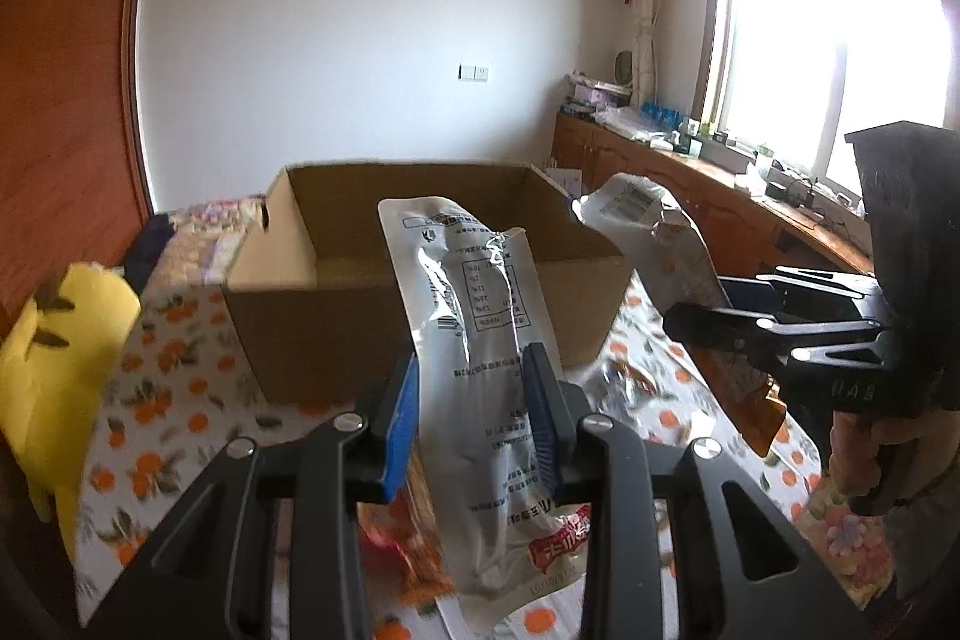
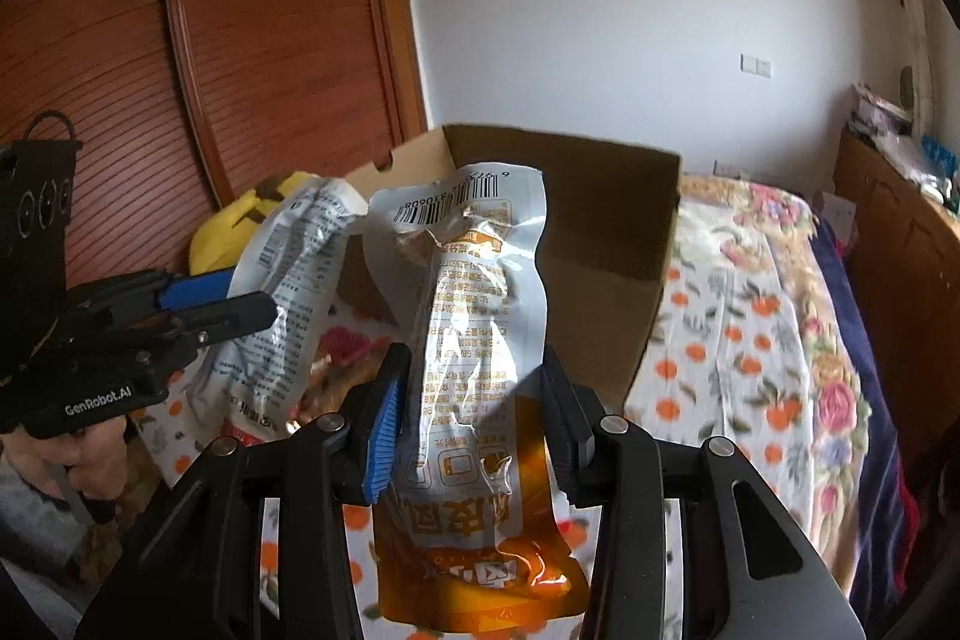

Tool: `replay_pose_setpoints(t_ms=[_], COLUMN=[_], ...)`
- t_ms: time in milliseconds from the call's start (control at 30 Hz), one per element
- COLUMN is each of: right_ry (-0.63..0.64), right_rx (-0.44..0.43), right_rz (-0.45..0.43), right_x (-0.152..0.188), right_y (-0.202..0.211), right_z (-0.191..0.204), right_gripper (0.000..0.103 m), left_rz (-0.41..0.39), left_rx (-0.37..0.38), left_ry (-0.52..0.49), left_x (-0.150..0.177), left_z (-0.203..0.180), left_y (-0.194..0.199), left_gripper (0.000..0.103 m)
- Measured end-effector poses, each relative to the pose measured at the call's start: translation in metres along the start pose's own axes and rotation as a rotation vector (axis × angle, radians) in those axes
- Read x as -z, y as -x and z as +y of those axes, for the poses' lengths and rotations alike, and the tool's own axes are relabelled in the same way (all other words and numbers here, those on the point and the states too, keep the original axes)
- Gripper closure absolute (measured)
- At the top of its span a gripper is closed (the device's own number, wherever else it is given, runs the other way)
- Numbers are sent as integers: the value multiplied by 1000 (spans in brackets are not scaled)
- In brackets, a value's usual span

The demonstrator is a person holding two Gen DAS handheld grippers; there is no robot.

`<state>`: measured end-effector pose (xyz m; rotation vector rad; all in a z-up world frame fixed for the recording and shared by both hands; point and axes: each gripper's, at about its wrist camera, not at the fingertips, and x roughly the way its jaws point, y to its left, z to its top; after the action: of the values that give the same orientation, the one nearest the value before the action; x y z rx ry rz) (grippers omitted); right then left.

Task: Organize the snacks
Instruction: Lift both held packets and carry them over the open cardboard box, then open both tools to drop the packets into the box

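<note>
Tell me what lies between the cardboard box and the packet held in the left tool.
Nothing: in the left wrist view only bare orange-print tablecloth runs from the left tool, shut on the silver snack packet, to the cardboard box.

Open cardboard box (image 1: pixel 420 244) ahead, its inside bare.

Between my left fingers stands a silver-white snack pouch (image 1: pixel 474 340) with a red printed end, upright, back label facing me. My right fingers clamp an orange-and-white snack pouch (image 2: pixel 474 340), barcode end up. Beyond both, the open cardboard box (image 1: pixel 420 280) sits on the orange-print cloth.
</note>
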<state>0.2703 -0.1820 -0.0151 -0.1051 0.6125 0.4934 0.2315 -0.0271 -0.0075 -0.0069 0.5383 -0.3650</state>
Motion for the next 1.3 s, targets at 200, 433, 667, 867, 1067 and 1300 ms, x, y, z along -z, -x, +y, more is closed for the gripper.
replay_pose_setpoints(t_ms=[200, 433, 667, 867, 1067, 1300], right_ry=[22, 47, 50, 61, 61, 55], right_rx=[0, 13, 14, 17, 21, 44], right_rz=[-27, -40, -50, -42, 14, 89], right_x=[-26, -54, -83, -97, -98, -93], right_y=[-9, -27, -45, -69, -111, -150], right_z=[-6, -12, -25, -35, -45, -51], right_gripper=[61, 61, 61, 63, 67, 69], left_rz=[-47, -77, -84, -87, -46, 50], left_rx=[-18, -30, -48, -55, -67, -65], left_ry=[-34, -50, -52, -53, -46, -40], left_x=[-32, -61, -79, -94, -99, -88], left_z=[11, 26, 43, 60, 72, 80], left_y=[-9, -29, -50, -71, -106, -142], left_gripper=[72, 72, 72, 72, 72, 71])
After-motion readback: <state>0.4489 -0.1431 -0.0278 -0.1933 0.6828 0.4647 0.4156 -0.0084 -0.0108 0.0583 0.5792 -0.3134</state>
